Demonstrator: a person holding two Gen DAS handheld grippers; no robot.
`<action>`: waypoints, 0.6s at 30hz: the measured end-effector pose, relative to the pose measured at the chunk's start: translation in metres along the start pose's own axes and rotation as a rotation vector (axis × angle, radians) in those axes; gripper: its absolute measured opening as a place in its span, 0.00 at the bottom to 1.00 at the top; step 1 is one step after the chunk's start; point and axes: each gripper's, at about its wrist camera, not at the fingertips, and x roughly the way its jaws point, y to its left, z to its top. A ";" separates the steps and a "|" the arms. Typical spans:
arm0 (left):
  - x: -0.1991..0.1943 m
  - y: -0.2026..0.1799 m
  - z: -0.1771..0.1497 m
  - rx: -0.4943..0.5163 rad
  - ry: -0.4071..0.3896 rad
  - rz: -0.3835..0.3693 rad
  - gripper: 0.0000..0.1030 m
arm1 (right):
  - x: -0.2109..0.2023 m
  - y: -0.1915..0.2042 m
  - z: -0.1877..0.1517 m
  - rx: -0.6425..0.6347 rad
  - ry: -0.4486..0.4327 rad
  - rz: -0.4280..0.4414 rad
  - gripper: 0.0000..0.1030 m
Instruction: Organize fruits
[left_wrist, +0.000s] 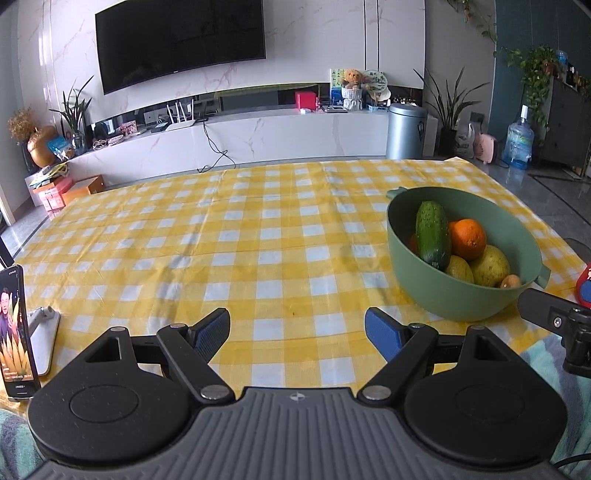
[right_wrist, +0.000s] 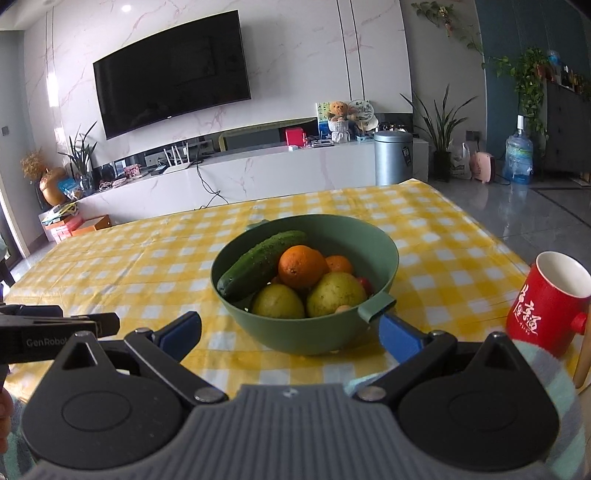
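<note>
A green bowl (right_wrist: 314, 332) stands on the yellow checked tablecloth (right_wrist: 147, 258), holding a cucumber (right_wrist: 258, 264), an orange (right_wrist: 301, 266), a second orange (right_wrist: 339, 264) behind it, two yellow-green pears (right_wrist: 334, 293) and a small red fruit (right_wrist: 365, 283). My right gripper (right_wrist: 290, 334) is open just in front of the bowl, its right finger close under the bowl's handle. In the left wrist view the bowl (left_wrist: 461, 295) sits to the right with the cucumber (left_wrist: 432, 234) and orange (left_wrist: 467, 238). My left gripper (left_wrist: 297, 332) is open over bare cloth, holding nothing.
A red mug (right_wrist: 546, 306) stands at the table's right edge. A phone (left_wrist: 16, 332) on a white stand (left_wrist: 46, 332) sits at the left front. The other gripper's body (left_wrist: 554, 317) pokes in from the right. Beyond the table are a TV wall, a cabinet and plants.
</note>
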 end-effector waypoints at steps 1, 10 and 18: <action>-0.001 0.000 0.000 0.002 0.000 0.000 0.94 | 0.000 0.000 0.000 -0.003 0.000 -0.001 0.96; -0.003 0.000 0.002 -0.003 0.000 -0.003 0.94 | -0.001 0.000 0.000 -0.003 -0.004 -0.001 0.96; -0.003 0.001 0.003 -0.004 -0.001 -0.003 0.94 | -0.001 0.000 0.000 -0.010 -0.001 -0.005 0.96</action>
